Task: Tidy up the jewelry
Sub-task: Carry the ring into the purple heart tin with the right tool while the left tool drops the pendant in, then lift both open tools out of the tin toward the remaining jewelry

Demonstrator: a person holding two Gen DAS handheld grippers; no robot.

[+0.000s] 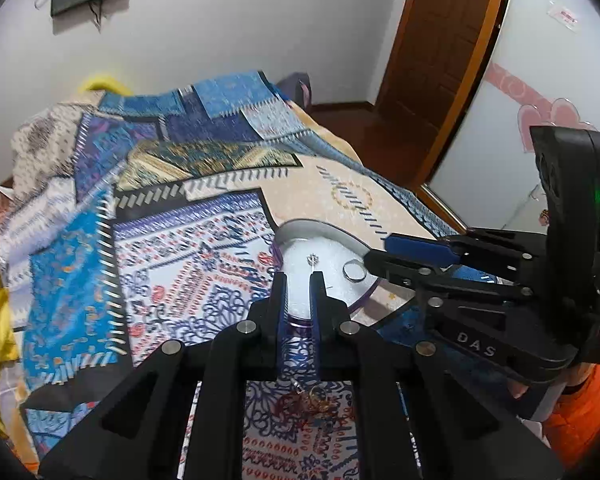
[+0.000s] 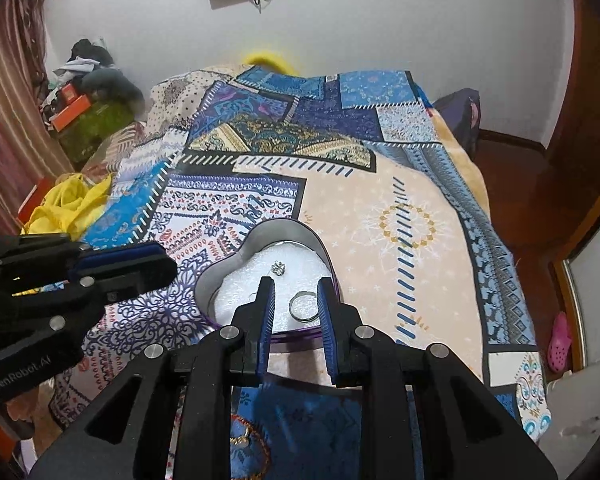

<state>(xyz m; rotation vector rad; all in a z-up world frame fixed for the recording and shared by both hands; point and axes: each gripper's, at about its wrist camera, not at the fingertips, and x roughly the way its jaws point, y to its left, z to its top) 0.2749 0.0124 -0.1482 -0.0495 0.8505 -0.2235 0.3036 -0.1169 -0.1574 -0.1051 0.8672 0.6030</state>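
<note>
Two grippers hover over a heart-shaped tin on the patterned bedspread, both with narrow, empty jaws.

The left gripper has its fingers nearly together; the right gripper stands a little wider. A silver ring and a small charm lie apart on the tin's white lining. Both look light, hard and slippery, likely to slide; I'd pinch the ring across its band. More jewelry lies on the bedspread below the left gripper, too tangled and shadowed to identify. The tin's near edge is hidden behind the fingers.
</note>
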